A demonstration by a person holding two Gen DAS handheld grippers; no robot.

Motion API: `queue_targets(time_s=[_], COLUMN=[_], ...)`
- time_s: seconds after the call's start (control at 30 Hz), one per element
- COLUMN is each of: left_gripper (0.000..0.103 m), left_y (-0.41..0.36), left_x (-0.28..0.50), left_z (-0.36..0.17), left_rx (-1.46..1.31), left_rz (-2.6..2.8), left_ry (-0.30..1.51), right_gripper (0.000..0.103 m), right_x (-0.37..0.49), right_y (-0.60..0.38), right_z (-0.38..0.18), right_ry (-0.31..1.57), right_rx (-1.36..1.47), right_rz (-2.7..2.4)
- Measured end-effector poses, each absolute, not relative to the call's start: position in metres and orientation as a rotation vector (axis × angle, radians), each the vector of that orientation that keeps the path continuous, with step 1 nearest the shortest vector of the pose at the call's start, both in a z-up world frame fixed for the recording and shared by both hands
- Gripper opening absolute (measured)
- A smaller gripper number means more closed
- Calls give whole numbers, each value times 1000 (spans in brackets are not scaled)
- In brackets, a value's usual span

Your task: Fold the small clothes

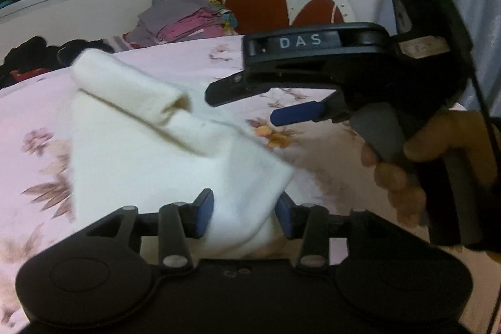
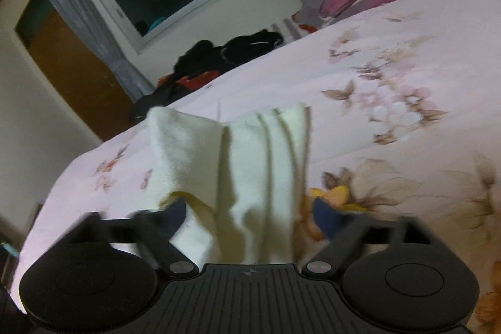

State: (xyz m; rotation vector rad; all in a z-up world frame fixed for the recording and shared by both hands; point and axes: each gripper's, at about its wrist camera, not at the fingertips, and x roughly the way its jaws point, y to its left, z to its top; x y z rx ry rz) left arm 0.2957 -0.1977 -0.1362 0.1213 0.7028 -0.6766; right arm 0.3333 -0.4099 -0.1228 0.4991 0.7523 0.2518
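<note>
There was one white cloth [image 1: 150, 146] on one flowered bedsheet [image 2: 391, 58], two grippers, left [image 1: 245, 216] and right [image 2: 253, 216], one pile of folded clothes [image 1: 184, 21], and one heap of dark clothes [image 2: 225, 55].
</note>
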Motion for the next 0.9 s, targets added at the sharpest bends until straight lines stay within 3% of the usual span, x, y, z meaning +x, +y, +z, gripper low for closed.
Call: queue_targets(time_s=[0.23,0.47,0.5,0.57,0.63,0.7,0.9], left_gripper=[45,45,45,45,45,45,45], left_y=[-127,-120,-123,-125,-123,-126,-138], left_x=[300,342,350,365,373,378,390], left_z=[-113,-102,-103,-104,-102,-99,-110], left_rx=[-8,-89,-104,-132,-151,-146,-150], left_rz=[-498,-387,-379,-367,-352,-366,-394], left_ry=[687,682,681,688,684,670,694], right_gripper=[88,87,83,46,42,19,18], right_x=[350,364,366,373,378,380,376], right_y=[-371,-341,-337,-330,-329,-337,-387], right_z=[-120,-124,-125,-132,-139,-143,-146], right_ry=[761,727,722,731,748,755,763], right_rx=[392,262,255,239,231,241,392], right_rz=[302,314,320,328,313,273,170])
